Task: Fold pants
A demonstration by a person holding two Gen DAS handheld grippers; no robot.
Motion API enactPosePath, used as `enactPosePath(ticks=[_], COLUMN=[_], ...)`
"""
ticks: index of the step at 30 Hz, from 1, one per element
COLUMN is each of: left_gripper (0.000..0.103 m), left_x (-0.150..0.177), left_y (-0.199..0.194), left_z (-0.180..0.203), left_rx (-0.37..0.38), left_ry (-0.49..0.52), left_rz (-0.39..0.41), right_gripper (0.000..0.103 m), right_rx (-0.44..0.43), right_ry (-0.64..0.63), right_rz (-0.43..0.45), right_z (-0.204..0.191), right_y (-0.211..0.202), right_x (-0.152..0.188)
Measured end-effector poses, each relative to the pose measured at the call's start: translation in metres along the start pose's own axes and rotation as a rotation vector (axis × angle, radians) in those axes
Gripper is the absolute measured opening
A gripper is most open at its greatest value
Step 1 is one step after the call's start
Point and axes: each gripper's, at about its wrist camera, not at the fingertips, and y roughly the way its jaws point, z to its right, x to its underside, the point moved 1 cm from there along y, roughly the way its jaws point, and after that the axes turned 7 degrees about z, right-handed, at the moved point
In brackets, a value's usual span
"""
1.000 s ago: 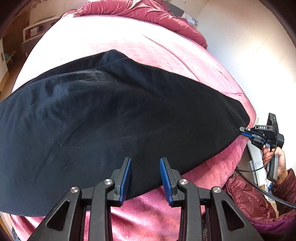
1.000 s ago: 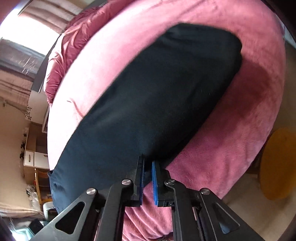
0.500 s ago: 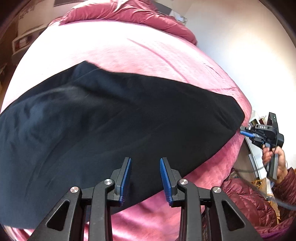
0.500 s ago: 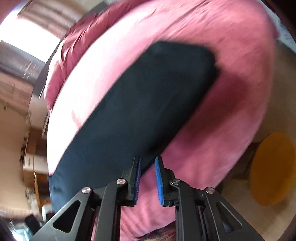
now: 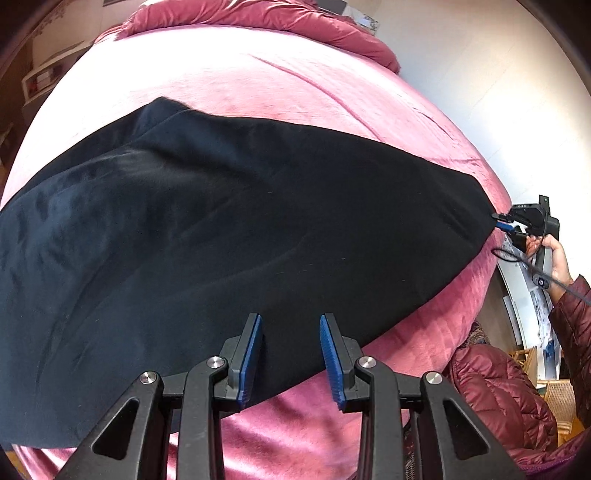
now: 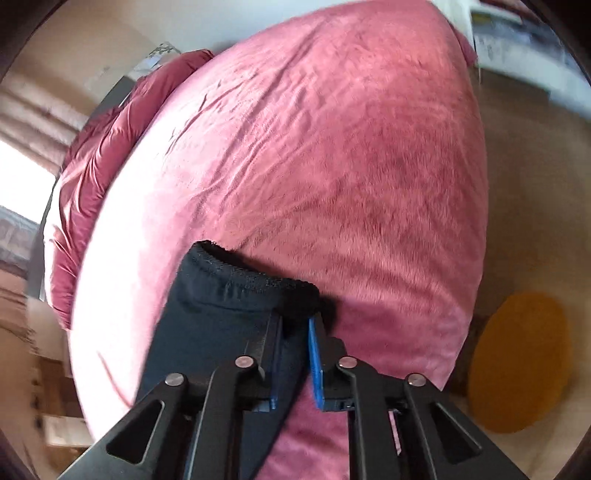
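Black pants (image 5: 229, 236) lie spread across a pink bed (image 5: 280, 92). My left gripper (image 5: 290, 325) is open above the near edge of the pants, holding nothing. My right gripper (image 6: 295, 323) sits at the elastic cuff end of the pants (image 6: 240, 291), with black fabric between its narrowly parted pads. In the left wrist view the right gripper (image 5: 504, 221) touches the far right tip of the pants at the bed's edge.
A crumpled dark-red duvet (image 5: 258, 14) lies at the head of the bed. A yellow round stool (image 6: 517, 373) stands on the floor beside the bed. The person's red padded jacket (image 5: 498, 398) shows at the right.
The right gripper has moved along the pants to the cuff end and now has fabric between its pads. The left gripper stayed open over the near edge.
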Motion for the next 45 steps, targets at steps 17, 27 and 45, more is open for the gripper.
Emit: enactPosePath(ticks=[17,27,45], left_gripper=[0.033,0.033,0.033], left_x=[-0.002,0.006,0.018], left_y=[-0.069,-0.064,-0.045], left_z=[-0.109,-0.119,-0.137], left_rx=[-0.155,-0.18,-0.197], left_ry=[-0.263,-0.224,-0.229], left_rz=[0.186,0.203,0.191], right_gripper=[0.041,0.029,0.006], right_rx=[-0.196,-0.722,-0.719], right_ry=[-0.529,-0.962,-1.203], right_rz=[-0.066,-0.516,-0.676], right_z=[-0.149,-0.377,-0.487], right_y=[-0.052,-0.043,0.022], right_x=[0.057,0.261,0.36])
